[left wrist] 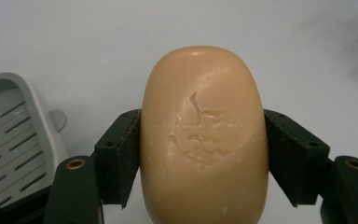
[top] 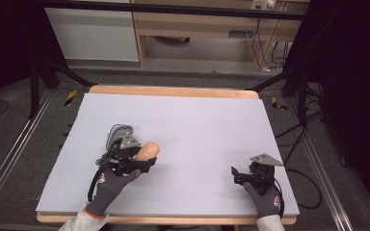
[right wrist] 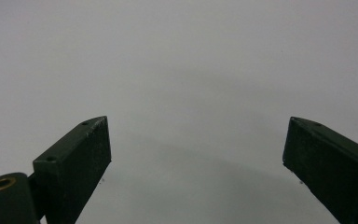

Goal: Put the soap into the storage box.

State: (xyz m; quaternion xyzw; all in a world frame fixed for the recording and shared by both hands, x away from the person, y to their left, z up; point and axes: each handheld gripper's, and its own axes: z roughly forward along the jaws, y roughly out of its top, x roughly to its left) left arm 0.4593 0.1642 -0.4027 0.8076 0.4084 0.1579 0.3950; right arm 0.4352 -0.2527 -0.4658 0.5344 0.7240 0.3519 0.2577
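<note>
A tan oval bar of soap (left wrist: 204, 135) sits clamped between the two black jaws of my left gripper (left wrist: 203, 149), which is shut on it. In the high view the soap (top: 148, 150) sticks out to the right of the left gripper (top: 142, 161), held a little above the pale table. A grey slotted soap dish (top: 119, 133) lies just behind the gripper; in the left gripper view the dish (left wrist: 14, 135) is at the left edge. My right gripper (top: 235, 174) rests near the table's front right, and its jaws (right wrist: 196, 163) stand wide apart with only bare table between them.
The pale mat (top: 197, 125) covers a wooden table (top: 173, 91). Dark stands and cables flank both sides, and a wooden cabinet (top: 207, 24) stands beyond the far edge.
</note>
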